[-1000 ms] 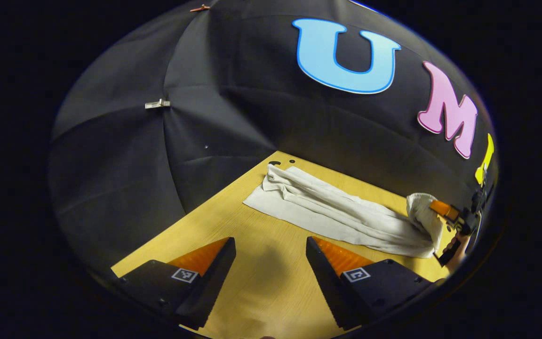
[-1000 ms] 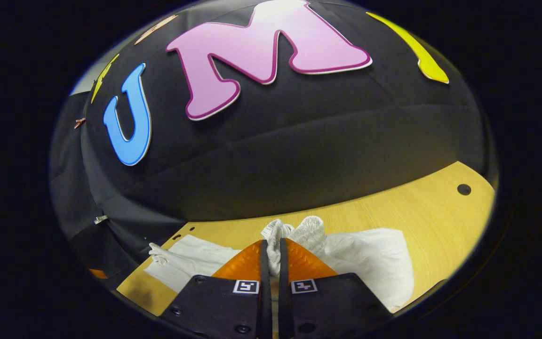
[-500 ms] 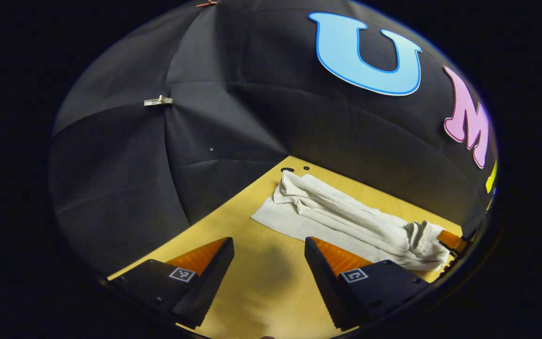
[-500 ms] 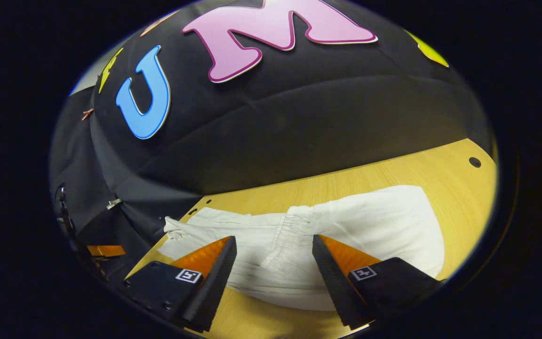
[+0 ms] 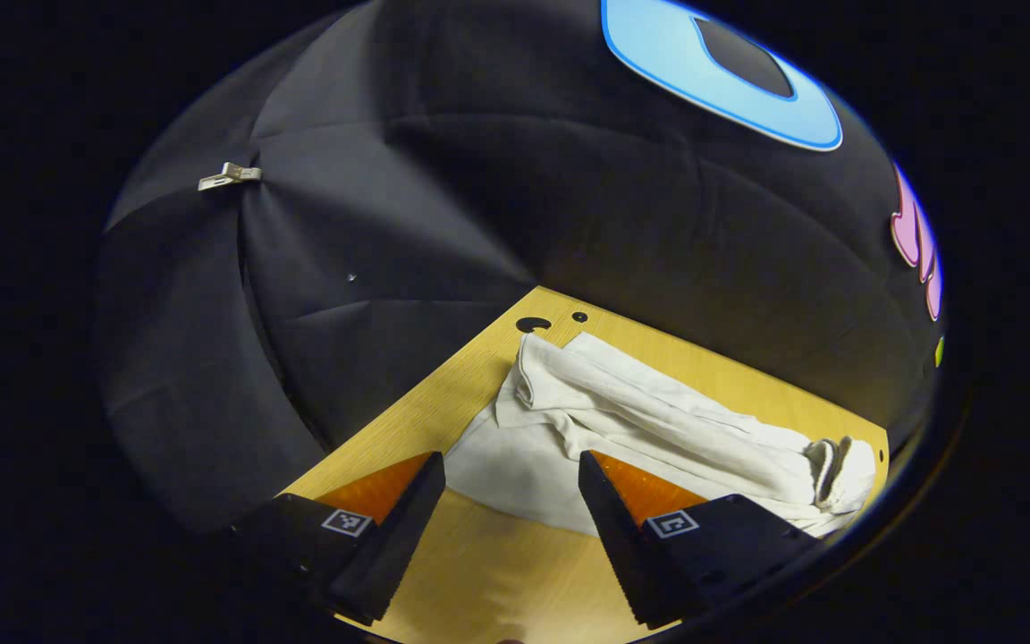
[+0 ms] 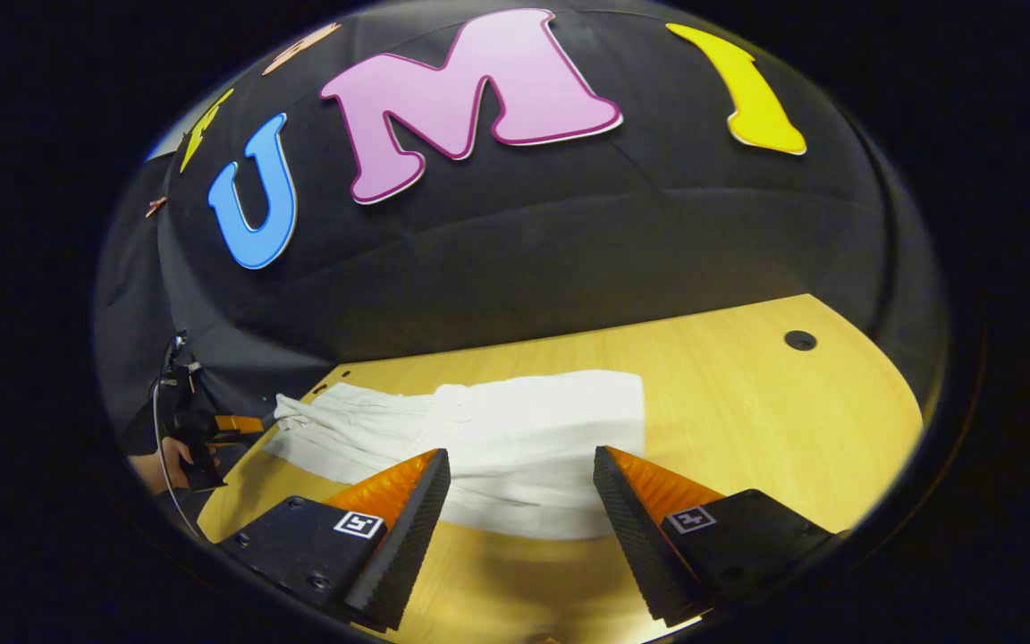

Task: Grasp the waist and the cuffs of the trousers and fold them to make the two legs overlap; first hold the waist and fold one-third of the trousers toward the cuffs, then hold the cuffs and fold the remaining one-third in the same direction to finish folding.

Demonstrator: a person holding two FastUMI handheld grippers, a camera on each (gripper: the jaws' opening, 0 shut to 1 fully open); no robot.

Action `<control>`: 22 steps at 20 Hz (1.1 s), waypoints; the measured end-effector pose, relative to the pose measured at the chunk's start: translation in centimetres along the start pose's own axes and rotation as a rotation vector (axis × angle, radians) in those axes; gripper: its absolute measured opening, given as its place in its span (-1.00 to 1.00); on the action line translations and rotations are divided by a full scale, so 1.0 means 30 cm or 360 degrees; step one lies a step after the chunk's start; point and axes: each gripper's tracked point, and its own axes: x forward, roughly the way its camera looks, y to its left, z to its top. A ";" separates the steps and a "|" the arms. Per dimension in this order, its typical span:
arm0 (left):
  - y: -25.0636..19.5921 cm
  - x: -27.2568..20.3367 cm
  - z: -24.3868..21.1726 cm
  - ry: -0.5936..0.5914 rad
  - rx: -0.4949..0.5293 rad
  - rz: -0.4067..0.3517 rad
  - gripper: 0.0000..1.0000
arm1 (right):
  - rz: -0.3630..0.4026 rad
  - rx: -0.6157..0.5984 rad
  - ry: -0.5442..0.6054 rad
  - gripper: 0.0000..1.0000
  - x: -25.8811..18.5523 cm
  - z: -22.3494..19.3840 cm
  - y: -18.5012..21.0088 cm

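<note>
Lying at twelve o'clock on the wooden tabletop (image 6: 747,402), white cotton trousers (image 6: 497,429); both claws, left claw (image 5: 506,510) and right claw (image 6: 519,514), gape empty; a one-layer cuff pinch would likely unravel folds.

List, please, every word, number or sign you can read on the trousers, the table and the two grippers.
No readable text.
White cloth trousers: no print or label shows.
Yellow wooden table: no writing.
Small square black-and-white markers on the left gripper and the right gripper: coded patterns, not letters or numbers.
</note>
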 end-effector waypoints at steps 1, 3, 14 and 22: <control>-0.004 0.040 0.006 -0.0005 -0.0022 -0.0014 0.91 | -0.0059 0.0018 0.0009 0.97 -0.033 -0.009 -0.049; -0.005 0.114 0.024 -0.0021 -0.0127 -0.0023 0.89 | -0.0142 0.0140 0.0038 0.96 -0.104 -0.043 -0.110; 0.008 0.315 0.029 0.0036 0.0033 -0.0008 0.92 | -0.0258 0.0199 0.0276 0.97 -0.249 -0.264 -0.150; -0.094 0.325 -0.032 0.0204 0.0271 -0.0116 -0.23 | -0.0253 0.0228 0.0283 0.97 -0.257 -0.267 -0.113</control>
